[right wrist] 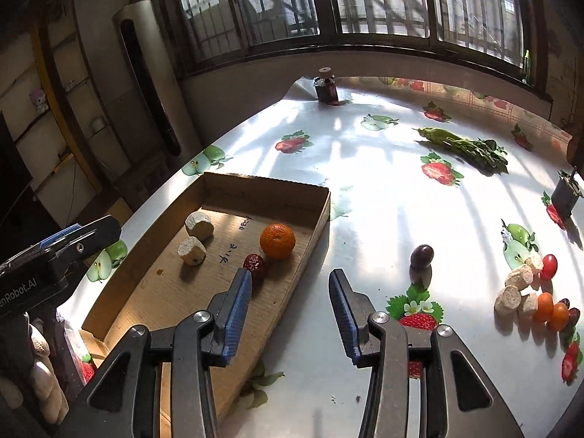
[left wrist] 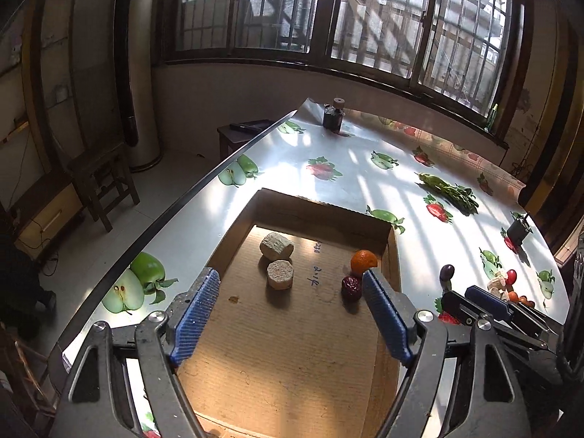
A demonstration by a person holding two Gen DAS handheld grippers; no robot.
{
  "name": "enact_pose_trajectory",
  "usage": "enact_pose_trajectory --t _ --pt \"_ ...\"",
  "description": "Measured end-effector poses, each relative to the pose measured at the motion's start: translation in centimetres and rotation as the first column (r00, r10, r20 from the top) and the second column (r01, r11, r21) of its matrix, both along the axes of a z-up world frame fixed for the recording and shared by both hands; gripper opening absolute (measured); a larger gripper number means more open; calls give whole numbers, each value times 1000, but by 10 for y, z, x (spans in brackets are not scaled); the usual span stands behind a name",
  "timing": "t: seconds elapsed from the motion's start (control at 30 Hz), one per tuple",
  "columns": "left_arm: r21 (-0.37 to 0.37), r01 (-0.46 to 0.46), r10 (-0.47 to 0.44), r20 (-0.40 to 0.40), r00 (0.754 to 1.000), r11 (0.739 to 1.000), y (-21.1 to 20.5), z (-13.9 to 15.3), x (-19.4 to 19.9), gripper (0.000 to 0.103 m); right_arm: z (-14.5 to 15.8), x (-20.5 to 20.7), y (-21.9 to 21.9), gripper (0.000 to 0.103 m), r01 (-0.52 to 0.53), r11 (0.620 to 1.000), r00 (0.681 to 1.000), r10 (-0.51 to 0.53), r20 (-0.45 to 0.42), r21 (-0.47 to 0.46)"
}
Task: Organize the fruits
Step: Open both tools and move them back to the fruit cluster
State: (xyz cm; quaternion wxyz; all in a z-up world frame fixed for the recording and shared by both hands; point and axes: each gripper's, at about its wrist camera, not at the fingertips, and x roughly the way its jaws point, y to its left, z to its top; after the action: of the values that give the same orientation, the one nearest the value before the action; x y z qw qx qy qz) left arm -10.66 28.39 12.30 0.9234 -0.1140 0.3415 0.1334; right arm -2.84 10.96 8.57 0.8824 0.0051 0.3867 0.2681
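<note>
On a table (right wrist: 383,200) covered by a fruit-printed cloth, a shallow cardboard tray (right wrist: 321,219) lies at the left, holding two pale cut cylinders (right wrist: 195,239), an orange (right wrist: 277,241) and, touching its near-left side, a red date (right wrist: 254,264). Left gripper (left wrist: 290,310) hangs above the tray with its blue pads (left wrist: 195,314) spread wide and nothing between them; the two cylinders (left wrist: 277,259) lie beyond its fingertips, the orange (left wrist: 364,259) and date (left wrist: 351,287) just beside its right finger. Right gripper (right wrist: 290,306) hangs over the tray's right wall, jaws parted and empty, its left pad (right wrist: 237,314) near the date. Right of the tray, on the cloth, a dark plum (right wrist: 422,255) stands alone; farther right lies a cluster of pale cut pieces (right wrist: 518,284), a red cherry tomato (right wrist: 549,266) and small orange fruits (right wrist: 551,312). Far across the table are a leafy green bunch (right wrist: 463,146) and a dark bottle (right wrist: 326,87), with a small dark box (right wrist: 565,193) at the right edge
</note>
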Motion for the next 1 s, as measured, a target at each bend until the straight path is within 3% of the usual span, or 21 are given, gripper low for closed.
enact_pose_trajectory --t 0.2,0.27,0.4,0.47,0.53,0.7,0.8,0.9,0.97,1.0 --pt "41 32 -33 23 999 999 -31 12 -14 80 18 -11 -66 48 75 990 995 -67 -73 116" --pt "57 37 -39 46 998 998 -40 19 -23 80 29 -17 -92 48 115 974 991 -99 -87 195" --pt "85 58 -65 74 995 995 -57 31 -34 80 44 -26 -144 53 172 882 974 -84 -212 438" --pt "107 68 -77 89 993 992 -66 38 -39 80 56 -33 -161 54 175 850 971 -64 -232 496" --pt "136 78 -93 107 990 988 -76 47 -47 80 72 -42 -178 59 185 848 973 -87 -213 497" --pt "218 88 -126 169 978 972 -102 72 -63 80 134 -63 -239 59 229 852 973 -201 -110 471" --pt "240 122 -171 196 966 963 -117 93 -64 80 187 -74 -283 59 274 850 956 -292 -31 450" --pt "251 154 -211 219 953 956 -132 114 -52 84 239 -74 -334 62 328 821 929 -370 -2 468" --pt "230 191 -243 221 944 954 -140 120 -38 90 264 -72 -353 83 353 838 914 -404 38 417" --pt "219 210 -256 213 943 953 -144 118 -30 90 269 -70 -359 87 373 843 904 -424 52 388"
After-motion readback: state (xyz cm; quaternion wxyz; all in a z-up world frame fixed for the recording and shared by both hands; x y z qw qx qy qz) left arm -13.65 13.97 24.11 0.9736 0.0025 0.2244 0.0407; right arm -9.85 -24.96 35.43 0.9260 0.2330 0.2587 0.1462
